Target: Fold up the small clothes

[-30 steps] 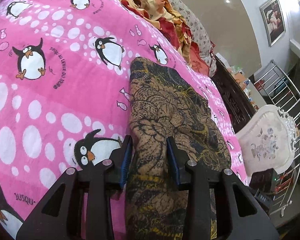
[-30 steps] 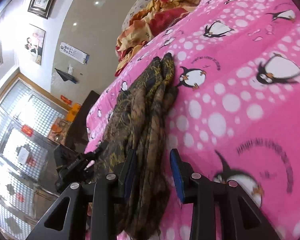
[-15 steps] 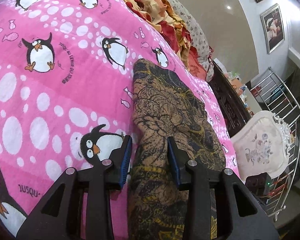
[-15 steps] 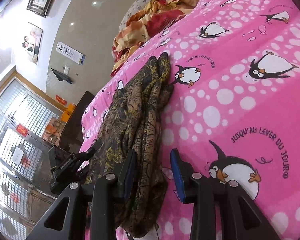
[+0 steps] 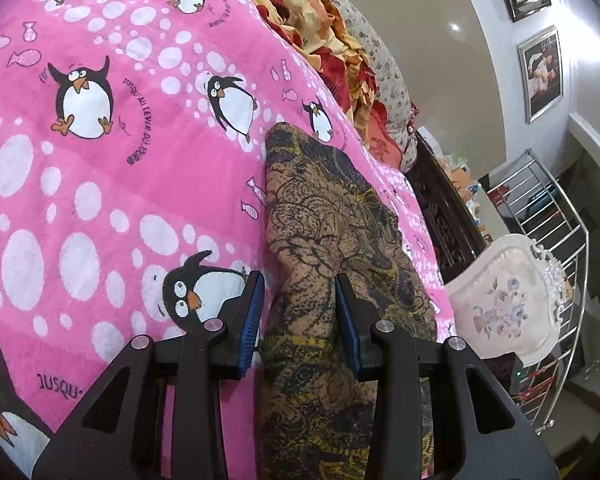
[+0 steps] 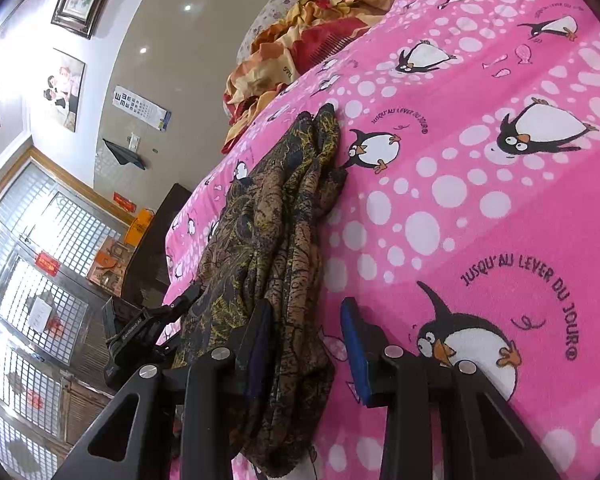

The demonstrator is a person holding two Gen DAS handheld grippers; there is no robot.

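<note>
A brown, black and yellow patterned garment (image 5: 324,240) lies folded into a long strip on the pink penguin blanket (image 5: 100,200). My left gripper (image 5: 300,308) hovers over its near end. The cloth runs between the open jaws, and a thin strip of pink shows beside the left pad. In the right wrist view the same garment (image 6: 272,240) is bunched in layers. My right gripper (image 6: 306,344) straddles its near edge. The cloth lies against the left pad, and pink blanket shows before the right pad. The left gripper's black body (image 6: 140,332) sits at the garment's left side.
A heap of red and yellow bedding (image 5: 324,28) and a floral pillow (image 5: 384,76) lie at the far end of the bed. A dark wooden bed frame (image 5: 444,208), a white ornate chair (image 5: 508,300) and a metal rack (image 5: 552,216) stand beyond the bed's edge.
The left wrist view has tilted slightly, so more blanket shows on the left. The garment and both sets of jaws look the same.
</note>
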